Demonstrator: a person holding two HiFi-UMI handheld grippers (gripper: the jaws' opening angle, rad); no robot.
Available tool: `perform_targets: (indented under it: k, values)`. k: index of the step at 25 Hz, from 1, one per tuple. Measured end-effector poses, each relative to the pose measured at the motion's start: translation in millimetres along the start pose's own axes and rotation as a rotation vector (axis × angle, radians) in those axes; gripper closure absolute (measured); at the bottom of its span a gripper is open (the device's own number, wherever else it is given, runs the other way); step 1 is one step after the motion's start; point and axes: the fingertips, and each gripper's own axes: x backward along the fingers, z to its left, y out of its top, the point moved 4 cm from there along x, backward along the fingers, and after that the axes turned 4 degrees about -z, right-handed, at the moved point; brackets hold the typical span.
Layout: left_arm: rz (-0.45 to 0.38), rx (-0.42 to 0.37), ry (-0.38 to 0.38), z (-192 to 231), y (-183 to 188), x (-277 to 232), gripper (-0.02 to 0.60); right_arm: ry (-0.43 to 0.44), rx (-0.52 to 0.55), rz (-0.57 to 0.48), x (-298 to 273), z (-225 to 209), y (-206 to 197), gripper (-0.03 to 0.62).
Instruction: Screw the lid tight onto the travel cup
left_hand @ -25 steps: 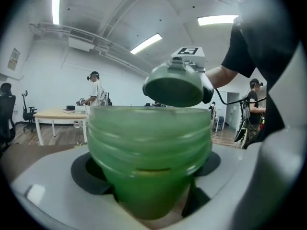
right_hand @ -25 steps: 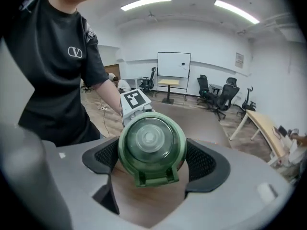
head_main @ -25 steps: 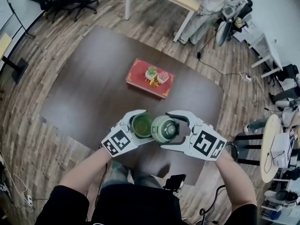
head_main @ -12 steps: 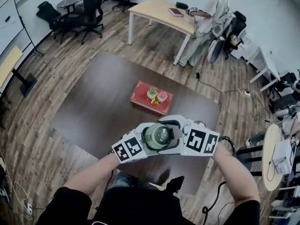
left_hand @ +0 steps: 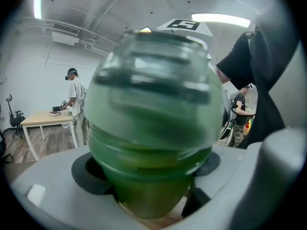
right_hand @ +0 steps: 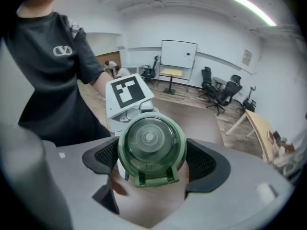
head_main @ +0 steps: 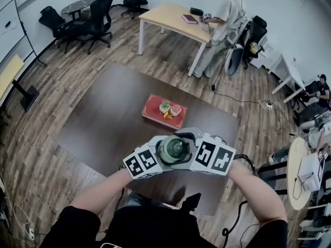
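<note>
Clamping the green travel cup (left_hand: 144, 195) by its body, the left gripper (left_hand: 149, 176) holds it above the dark table's (head_main: 98, 112) near edge. The right gripper (right_hand: 152, 163) grasps the lid (right_hand: 151, 143), which sits on the cup's mouth. Farther off, a red box (head_main: 155, 115) lies mid-table.

the lid (head_main: 174, 150) sits on the travel cup (left_hand: 144, 195) between the left claw (left_hand: 148, 174) and right claw (right_hand: 151, 161), above the table (head_main: 103, 118).

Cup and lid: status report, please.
Left hand-held gripper shut on cup. Right hand-held gripper shut on lid. Lid sits on cup. Nothing blocking.
</note>
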Motion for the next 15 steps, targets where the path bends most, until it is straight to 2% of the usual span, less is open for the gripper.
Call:
perform_targets:
  k: [3, 7, 10, 14, 15]
  values:
    - [-0.003, 0.008, 0.02, 4, -1, 1, 0.17, -0.118, -0.14, -0.039, -2, -3, 3, 0.151]
    - [-0.01, 0.027, 0.011, 2, -3, 2, 0.17, -0.236, -0.254, -0.129, -5, 1, 3, 0.15]
    - [-0.03, 0.049, -0.003, 1, -2, 3, 0.17, -0.267, -0.22, -0.265, 2, 6, 9, 0.141]
    - [-0.031, 0.062, -0.025, 2, 5, 12, 0.17, -0.252, -0.111, -0.531, 36, 14, 15, 0.128]
    - [-0.027, 0.061, -0.031, 2, 6, 14, 0.17, -0.242, -0.084, -0.569, 41, 15, 14, 0.128]
